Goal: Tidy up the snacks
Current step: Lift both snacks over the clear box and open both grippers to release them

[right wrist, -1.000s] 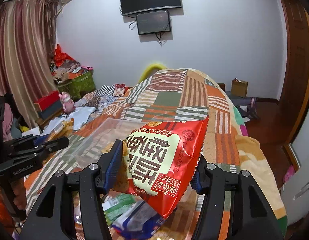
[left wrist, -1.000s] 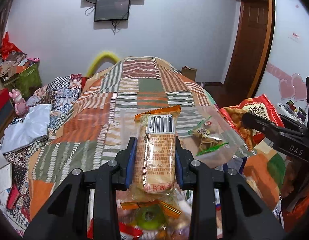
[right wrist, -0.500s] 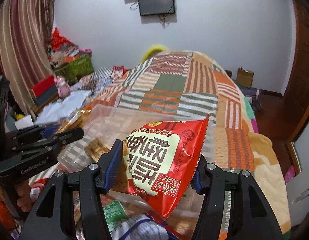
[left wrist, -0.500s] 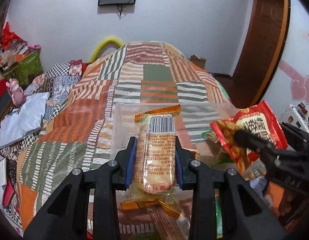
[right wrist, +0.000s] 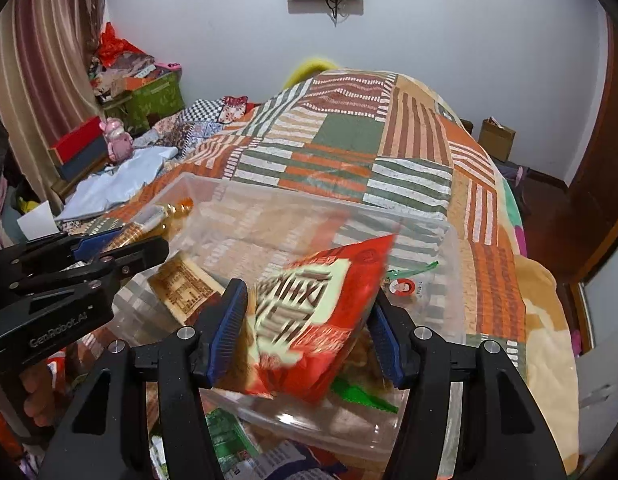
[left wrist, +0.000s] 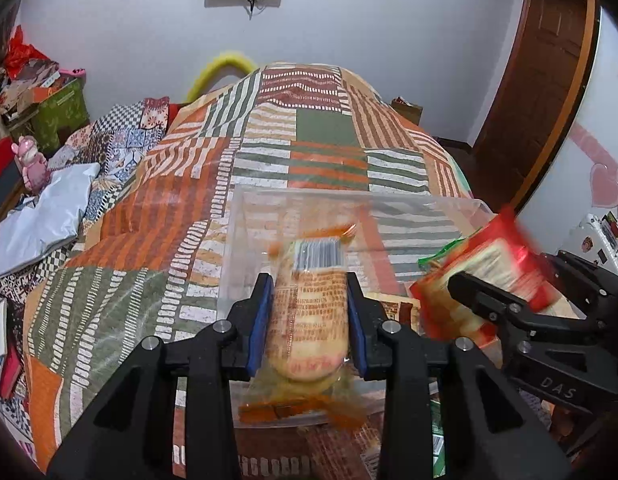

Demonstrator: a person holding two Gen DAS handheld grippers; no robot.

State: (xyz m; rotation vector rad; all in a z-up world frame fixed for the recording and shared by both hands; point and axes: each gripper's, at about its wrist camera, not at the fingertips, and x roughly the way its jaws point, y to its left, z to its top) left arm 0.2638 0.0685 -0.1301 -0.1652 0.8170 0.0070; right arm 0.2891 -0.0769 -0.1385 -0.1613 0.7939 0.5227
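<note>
The clear plastic box (right wrist: 429, 240) is lying on the patchwork blanket (left wrist: 329, 136), and it is directly in front of and below both of your tools. Inside it you are already seeing a brown printed packet (right wrist: 185, 288) and a small packet with a green strip (right wrist: 405, 284).

Your right gripper (right wrist: 309, 328) is squeezing the red snack bag (right wrist: 321, 312) between its blue pads, and the bag is hanging over the near right part of the box. The bag is looking blurred, so I judge it is moving. In the left wrist view the same red bag (left wrist: 493, 264) is showing at the right side of the box (left wrist: 449, 208).

Your left gripper (left wrist: 309, 320) is closed on the long orange cracker pack (left wrist: 309, 312). The long axis of the pack is pointing forward along the fingers, toward the far wall of the box, and its barcode end is sticking out over the near left part of the box.

So the relation that matters is this: the box opening is lying under both snacks, and each hand is keeping to its own side, left pack to the left, red bag to the right. Both tools are standing near each other but apart. I think the next move is only downward and then a release, and you should be lowering the long pack flat, so it is not standing on its end against the wall.
</note>
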